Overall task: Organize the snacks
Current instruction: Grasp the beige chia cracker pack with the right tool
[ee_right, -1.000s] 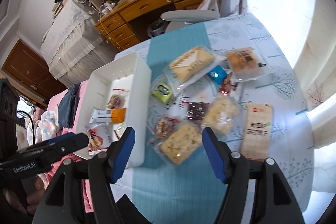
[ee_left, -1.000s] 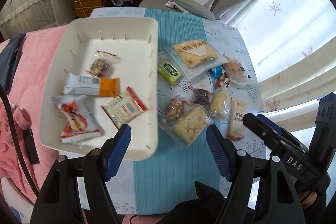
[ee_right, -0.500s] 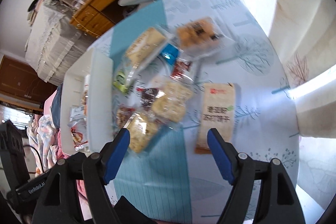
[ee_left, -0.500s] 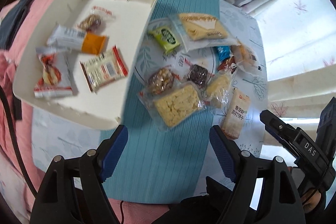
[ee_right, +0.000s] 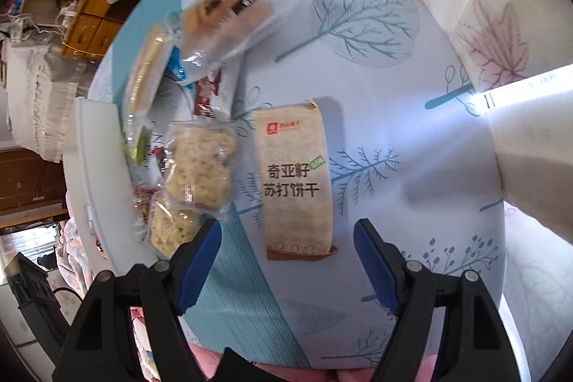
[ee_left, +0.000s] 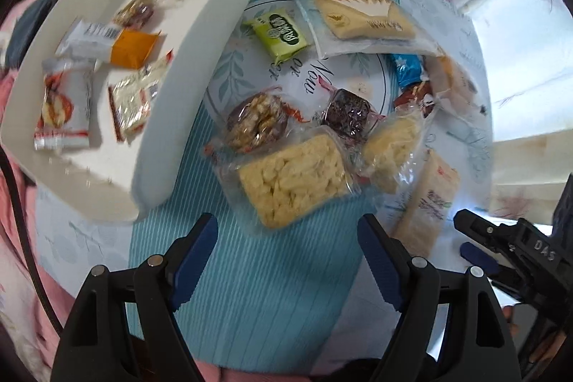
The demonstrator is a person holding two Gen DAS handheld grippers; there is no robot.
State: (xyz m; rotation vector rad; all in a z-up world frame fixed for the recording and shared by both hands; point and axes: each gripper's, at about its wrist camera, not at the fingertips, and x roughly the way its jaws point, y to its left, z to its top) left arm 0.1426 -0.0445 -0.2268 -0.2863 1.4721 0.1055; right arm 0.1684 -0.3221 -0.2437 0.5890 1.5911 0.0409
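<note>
Lower right gripper, jaws apart and empty, squarely over cracker packet; keep left gripper, also spread, aimed at rice-crisp pack; drop both into white tray

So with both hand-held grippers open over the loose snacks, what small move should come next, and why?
Probably lower the right hand-held gripper onto the tan cracker packet and close on it. Its jaws are open and empty, the packet lies flat between them, apart from the pile, and the white bin already holds other snacks.
</note>
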